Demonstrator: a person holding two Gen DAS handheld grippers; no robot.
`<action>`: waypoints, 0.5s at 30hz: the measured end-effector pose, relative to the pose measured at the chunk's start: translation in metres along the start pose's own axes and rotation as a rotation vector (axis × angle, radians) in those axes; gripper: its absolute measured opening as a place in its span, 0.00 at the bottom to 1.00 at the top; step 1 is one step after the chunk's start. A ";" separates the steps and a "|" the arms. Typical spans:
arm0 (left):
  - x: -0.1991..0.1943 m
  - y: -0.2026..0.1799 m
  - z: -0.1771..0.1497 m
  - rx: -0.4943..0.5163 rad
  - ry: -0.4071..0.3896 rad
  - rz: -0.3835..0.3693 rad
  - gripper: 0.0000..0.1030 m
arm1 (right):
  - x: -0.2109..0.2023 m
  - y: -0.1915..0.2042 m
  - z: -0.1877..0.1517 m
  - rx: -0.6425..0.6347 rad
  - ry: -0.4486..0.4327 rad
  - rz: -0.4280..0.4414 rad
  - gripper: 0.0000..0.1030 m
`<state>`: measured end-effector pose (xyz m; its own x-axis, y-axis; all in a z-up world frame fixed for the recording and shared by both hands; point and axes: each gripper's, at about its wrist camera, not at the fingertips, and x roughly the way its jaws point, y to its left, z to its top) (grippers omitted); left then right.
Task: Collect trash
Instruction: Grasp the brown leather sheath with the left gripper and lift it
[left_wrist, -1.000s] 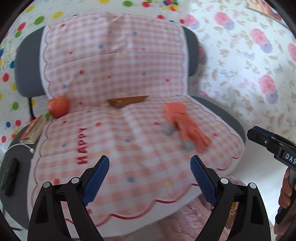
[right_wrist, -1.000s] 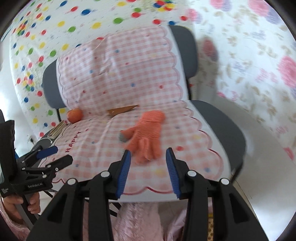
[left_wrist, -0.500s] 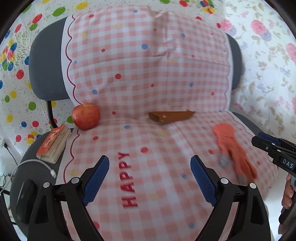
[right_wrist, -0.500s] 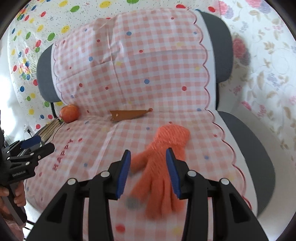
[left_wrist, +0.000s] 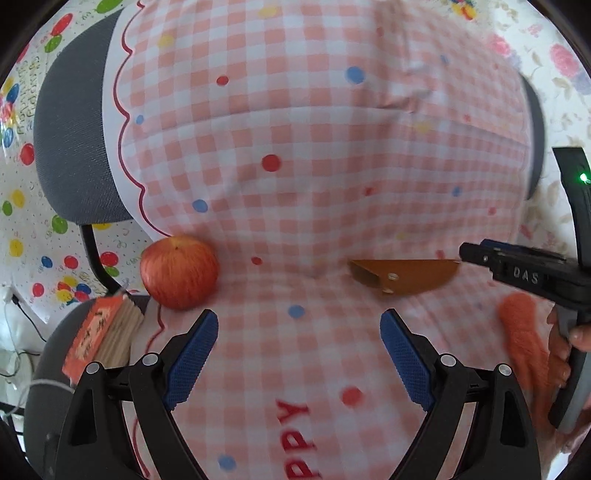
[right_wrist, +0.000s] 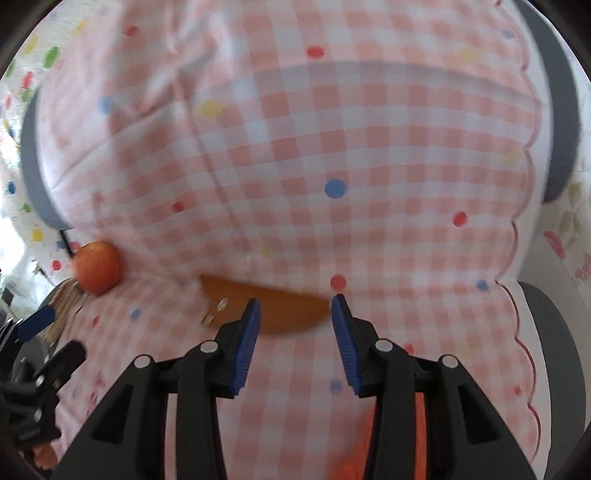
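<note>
- Brown, flat and stiff-looking, the sheath-shaped piece (right_wrist: 266, 310) lies in the crease of the chair (left_wrist: 74, 122), on the pink checked cover (left_wrist: 314, 166); it is judged to be the trash item.
- Right gripper (right_wrist: 295, 339): fingers part-open and empty, with the brown piece just ahead of the tips and partly between them.
- Left gripper (left_wrist: 299, 354): fingers wide and empty; the apple (left_wrist: 180, 272) sits just beyond its left fingertip, and the brown piece lies beyond its right fingertip.
- Risk: the brown piece lies flat on soft cloth, so closing fingers may pinch the cover with it or slide over it.
- Risk: the piece appears wider than the present finger gap along its length; a grip across the long axis may fail.
- Risk: the orange glove (left_wrist: 524, 347), beside the right hand (left_wrist: 565, 354) and behind its fingers, may be dragged along.
- Risk: the apple may be nudged and roll off the seat edge.
- Hard to read: the right wrist view is blurred, so contact with the brown piece cannot be confirmed.
- Cut off: the small book (left_wrist: 99, 339) at the seat edge is partly hidden by the left gripper, and no trash container is visible.
</note>
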<state>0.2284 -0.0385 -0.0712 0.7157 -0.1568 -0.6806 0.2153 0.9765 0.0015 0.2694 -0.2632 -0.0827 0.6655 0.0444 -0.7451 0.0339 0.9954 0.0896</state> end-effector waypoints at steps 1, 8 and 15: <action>0.006 0.001 0.002 0.003 0.003 0.016 0.86 | 0.010 0.000 0.005 0.010 0.005 -0.015 0.38; 0.049 0.012 0.006 -0.020 0.080 0.023 0.86 | 0.056 -0.001 0.019 0.021 0.069 -0.050 0.38; 0.043 0.024 -0.001 -0.063 0.095 0.017 0.86 | 0.055 0.011 0.008 -0.020 0.148 0.021 0.38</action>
<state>0.2642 -0.0214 -0.1013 0.6521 -0.1283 -0.7472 0.1592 0.9868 -0.0305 0.3125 -0.2500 -0.1173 0.5483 0.0760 -0.8328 0.0051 0.9955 0.0942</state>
